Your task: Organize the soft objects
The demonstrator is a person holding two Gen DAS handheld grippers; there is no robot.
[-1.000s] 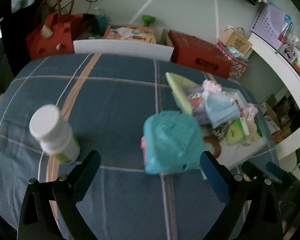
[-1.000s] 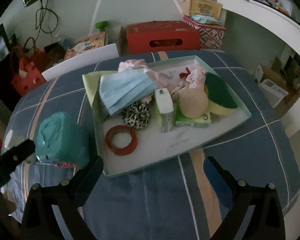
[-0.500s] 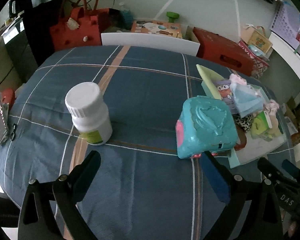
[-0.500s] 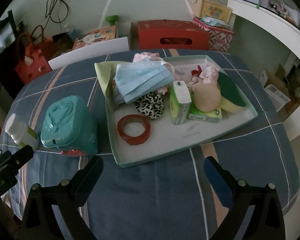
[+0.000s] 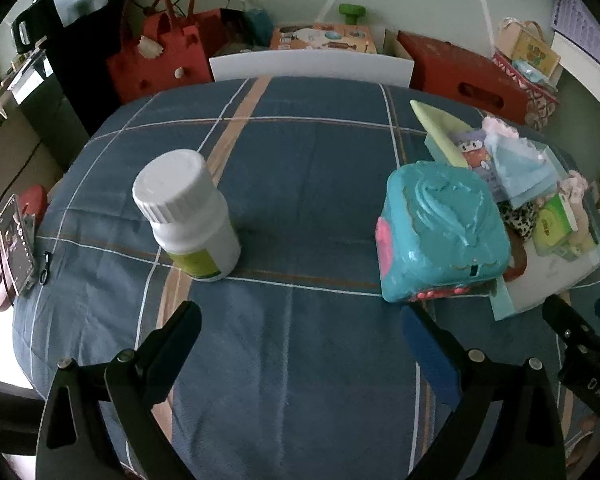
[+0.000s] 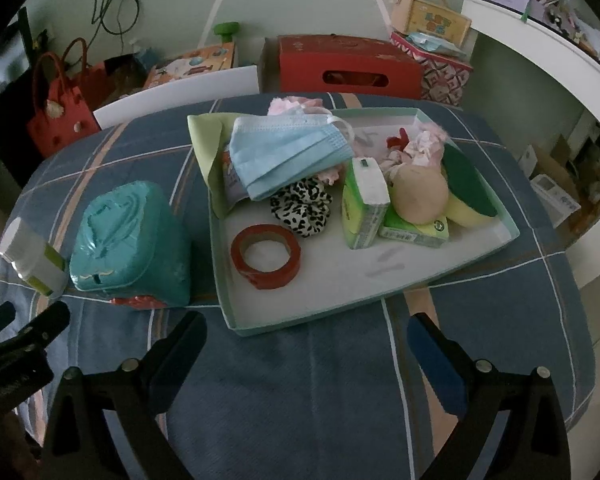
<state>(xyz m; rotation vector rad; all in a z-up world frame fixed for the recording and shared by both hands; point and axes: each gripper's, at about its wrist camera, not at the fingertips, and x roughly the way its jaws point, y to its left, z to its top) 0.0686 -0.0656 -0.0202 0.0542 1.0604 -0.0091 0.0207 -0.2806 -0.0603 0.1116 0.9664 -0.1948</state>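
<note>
Both grippers [image 5: 300, 332] [image 6: 306, 334] further back, empty.

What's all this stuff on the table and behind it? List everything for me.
tray: 1, pale green, on the blue cloth
face mask: 1, blue, tray's far left
scrunchie: 1, leopard print, in front of mask
tape roll: 1, red, tray front left
tissue packs: 2, green, tray middle
sponge: 1, green and yellow, tray right
wipes box: 1, teal, left of tray
pill bottle: 1, white, left of box
handbag: 1, red, behind table
left tongs: open
right tongs: open
</note>
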